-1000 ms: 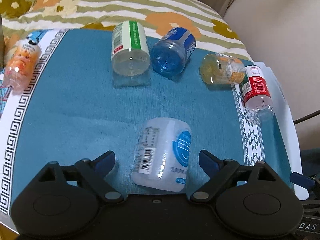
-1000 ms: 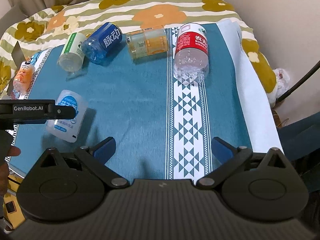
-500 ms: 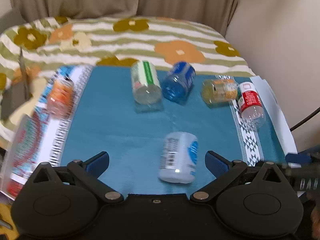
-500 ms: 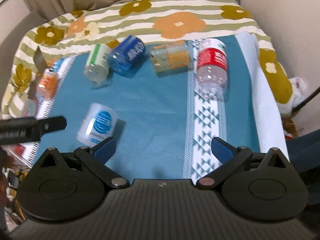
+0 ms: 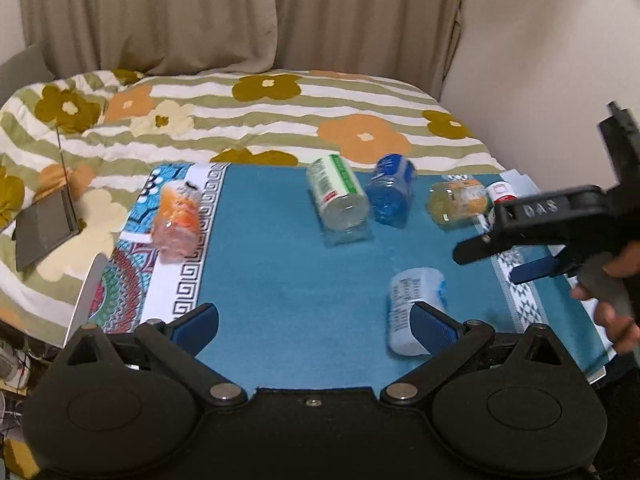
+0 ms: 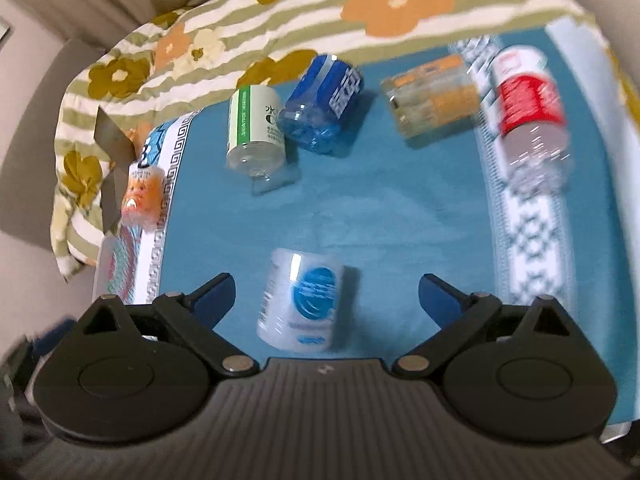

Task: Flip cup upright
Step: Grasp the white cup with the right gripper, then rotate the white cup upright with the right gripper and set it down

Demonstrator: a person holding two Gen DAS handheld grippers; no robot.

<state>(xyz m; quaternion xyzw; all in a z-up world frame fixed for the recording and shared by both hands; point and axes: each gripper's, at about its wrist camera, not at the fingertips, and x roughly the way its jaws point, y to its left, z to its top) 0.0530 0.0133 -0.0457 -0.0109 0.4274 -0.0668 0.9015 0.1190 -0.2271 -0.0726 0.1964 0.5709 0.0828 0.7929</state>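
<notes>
A white cup with a blue round logo (image 6: 301, 300) lies on its side on the blue cloth (image 6: 400, 208), near its front edge. It also shows in the left wrist view (image 5: 412, 304), partly behind my left gripper's right finger. My right gripper (image 6: 326, 296) is open and empty, above the cup, which sits between its fingers in the view. My left gripper (image 5: 316, 320) is open and empty, drawn back to the left of the cup. The right gripper also shows in the left wrist view (image 5: 532, 236), seen from the side.
Several other cups lie on their sides: green-and-white (image 6: 256, 132), blue (image 6: 324, 104), yellow-orange (image 6: 432, 96), red-labelled (image 6: 530, 108) and an orange one (image 6: 142, 196) at the cloth's left edge. A flowered striped bedspread (image 5: 280, 120) lies behind. A wall (image 5: 540, 60) stands at right.
My left gripper has pulled back and swung left, away from the white cup. My right gripper has moved left over the white cup, which now lies between its fingers in the view.
</notes>
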